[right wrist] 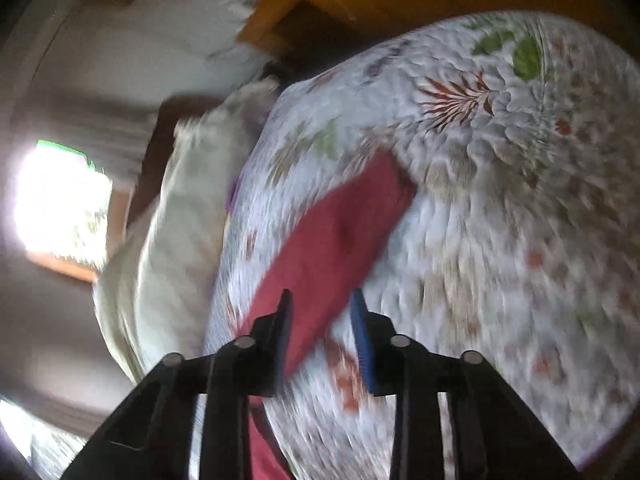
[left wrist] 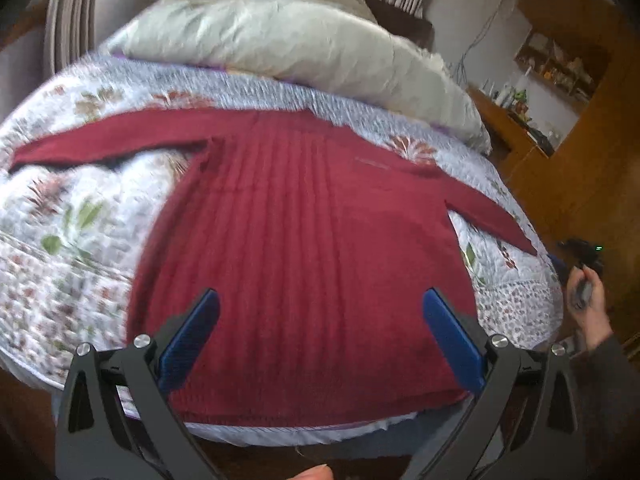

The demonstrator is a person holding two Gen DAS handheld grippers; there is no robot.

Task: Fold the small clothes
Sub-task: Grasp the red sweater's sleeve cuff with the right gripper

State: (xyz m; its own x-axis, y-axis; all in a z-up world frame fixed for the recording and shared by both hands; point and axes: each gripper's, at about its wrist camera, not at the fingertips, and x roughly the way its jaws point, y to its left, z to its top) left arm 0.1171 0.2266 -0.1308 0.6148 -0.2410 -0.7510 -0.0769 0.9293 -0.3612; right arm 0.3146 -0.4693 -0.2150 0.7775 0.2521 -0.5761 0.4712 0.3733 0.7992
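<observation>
Red sweater (left wrist: 304,248) flat on quilt (left wrist: 68,264), hem at near bed edge. Left gripper (left wrist: 320,332) jaws released above hem; right gripper (right wrist: 322,336) jaws parted, empty, over sleeve (right wrist: 340,232).

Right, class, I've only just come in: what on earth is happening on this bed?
A person holds a two-finger gripper in each hand and is about to fold a dark red sweater. It lies flat on a floral quilt, both sleeves spread out, nothing folded yet. The left gripper hangs open over the hem, gripping nothing. The right gripper is open beside the right sleeve, which runs between its fingers. A pale duvet is bunched at the far end.
</observation>
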